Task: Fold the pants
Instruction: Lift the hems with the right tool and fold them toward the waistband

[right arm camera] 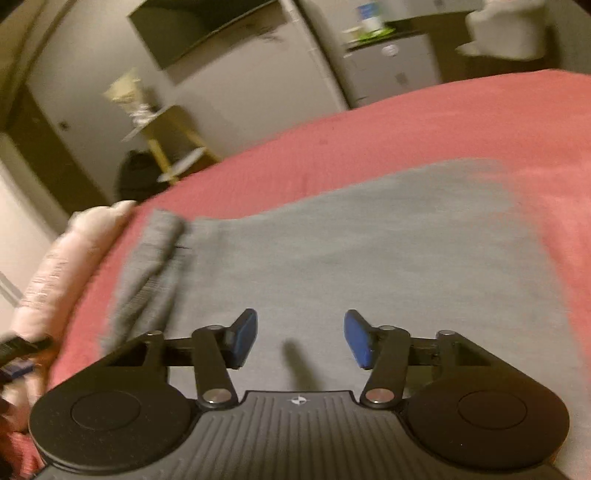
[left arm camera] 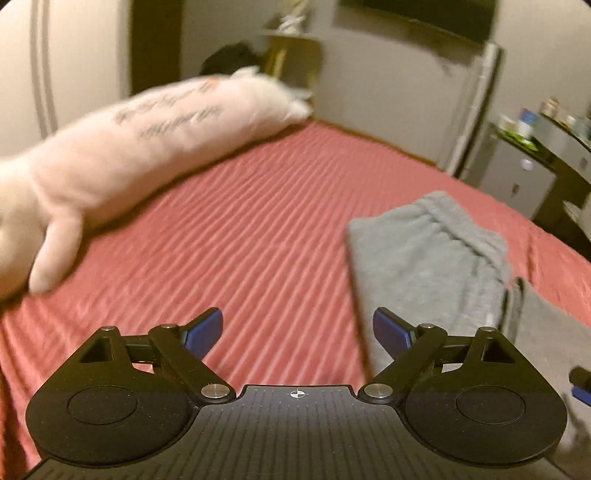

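Observation:
Grey pants [left arm camera: 436,266] lie on the red bedspread [left arm camera: 258,221], with the elastic waistband at the far end in the left wrist view. My left gripper [left arm camera: 297,332] is open and empty, above the bedspread just left of the pants' edge. My right gripper [right arm camera: 300,339] is open and empty, directly above the flat grey pants [right arm camera: 351,258]. A bunched fold of the pants [right arm camera: 155,258] lies at their left side in the right wrist view. Both views are blurred by motion.
A long pale pink plush pillow [left arm camera: 122,147] lies along the bed's left side and also shows in the right wrist view [right arm camera: 62,258]. Beyond the bed stand a small wooden stand [right arm camera: 166,136], a white cabinet [left arm camera: 524,177] and a wall television [right arm camera: 199,29].

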Demonstrator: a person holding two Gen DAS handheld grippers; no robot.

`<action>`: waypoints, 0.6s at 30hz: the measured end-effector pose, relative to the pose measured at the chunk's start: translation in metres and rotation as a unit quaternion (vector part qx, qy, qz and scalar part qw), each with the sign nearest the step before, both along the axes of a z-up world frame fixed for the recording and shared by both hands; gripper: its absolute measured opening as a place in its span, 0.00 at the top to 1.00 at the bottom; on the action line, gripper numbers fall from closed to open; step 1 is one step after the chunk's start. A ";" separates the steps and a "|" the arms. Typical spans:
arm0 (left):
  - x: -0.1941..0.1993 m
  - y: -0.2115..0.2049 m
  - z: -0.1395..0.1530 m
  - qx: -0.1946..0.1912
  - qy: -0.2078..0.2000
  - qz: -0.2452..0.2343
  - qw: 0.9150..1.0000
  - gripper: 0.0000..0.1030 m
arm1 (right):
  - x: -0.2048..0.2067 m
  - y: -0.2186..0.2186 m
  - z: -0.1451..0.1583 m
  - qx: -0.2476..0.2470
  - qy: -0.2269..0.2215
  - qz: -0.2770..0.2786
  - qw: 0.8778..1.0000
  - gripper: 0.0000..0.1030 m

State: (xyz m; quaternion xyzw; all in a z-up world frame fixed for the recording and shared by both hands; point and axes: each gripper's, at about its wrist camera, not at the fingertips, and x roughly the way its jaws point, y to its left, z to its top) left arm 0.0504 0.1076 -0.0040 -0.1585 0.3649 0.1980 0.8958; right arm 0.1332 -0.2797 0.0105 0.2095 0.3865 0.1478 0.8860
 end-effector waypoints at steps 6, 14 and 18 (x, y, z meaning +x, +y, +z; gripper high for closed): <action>-0.005 0.029 -0.014 -0.035 0.022 0.032 0.999 0.09 | 0.051 0.064 0.009 0.115 0.012 0.067 0.991 0.15; -0.019 0.052 -0.025 -0.043 0.045 0.038 0.997 0.09 | 0.110 0.119 -0.002 0.092 0.050 0.057 0.993 0.09; -0.017 0.061 -0.032 -0.058 0.058 0.054 0.995 0.09 | 0.112 0.134 0.009 0.089 0.032 0.072 0.993 0.12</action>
